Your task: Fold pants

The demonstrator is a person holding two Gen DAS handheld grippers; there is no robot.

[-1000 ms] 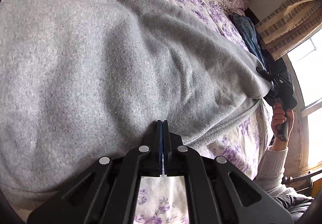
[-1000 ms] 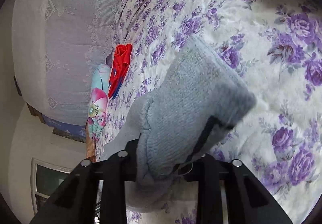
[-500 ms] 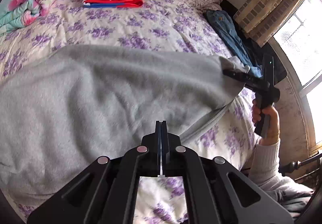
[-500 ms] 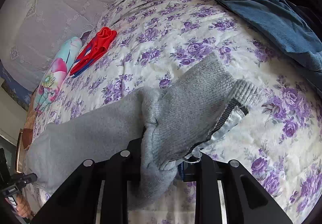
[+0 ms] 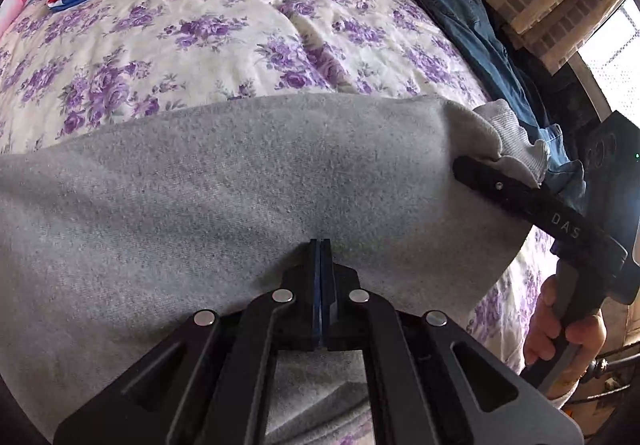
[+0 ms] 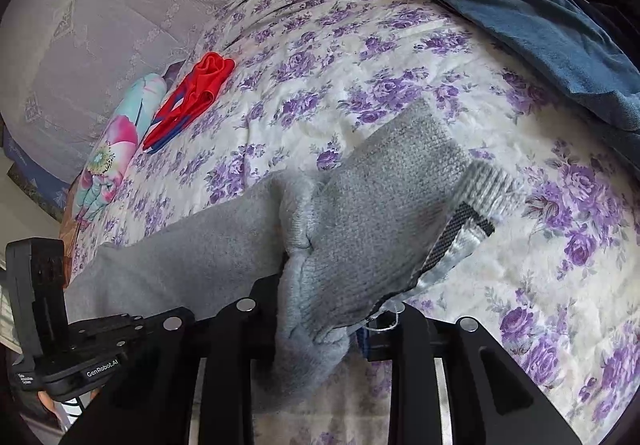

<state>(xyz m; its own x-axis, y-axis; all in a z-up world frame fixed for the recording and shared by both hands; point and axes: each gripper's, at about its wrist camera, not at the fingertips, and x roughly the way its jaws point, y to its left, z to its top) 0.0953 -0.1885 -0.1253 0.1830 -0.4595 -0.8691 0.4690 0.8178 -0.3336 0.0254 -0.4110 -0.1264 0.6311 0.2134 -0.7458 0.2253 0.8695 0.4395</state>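
The grey pants [image 5: 248,197] are stretched out over the bed [image 5: 240,29], held up at two places along their near edge. The left hand-held gripper [image 5: 321,273] is clenched tight on the grey fabric, its two fingers pressed flat together with the cloth running away from them. The right hand-held gripper [image 6: 320,329] is clamped on a bunched end of the same pants [image 6: 372,213], where the ribbed waistband and a dark woven strip hang out to the right of its fingers. From the left wrist view that right hand-held gripper [image 5: 468,167] shows at the far right end of the cloth, with the person's right hand [image 5: 560,325] wrapped around its handle.

The bed wears a white quilt printed with purple flowers. A folded red and blue garment [image 6: 192,97] lies far across it, just beside a rolled pink and teal blanket [image 6: 116,149]. Blue jeans [image 6: 532,17] lie along the bed's right side, well apart from the grey pants
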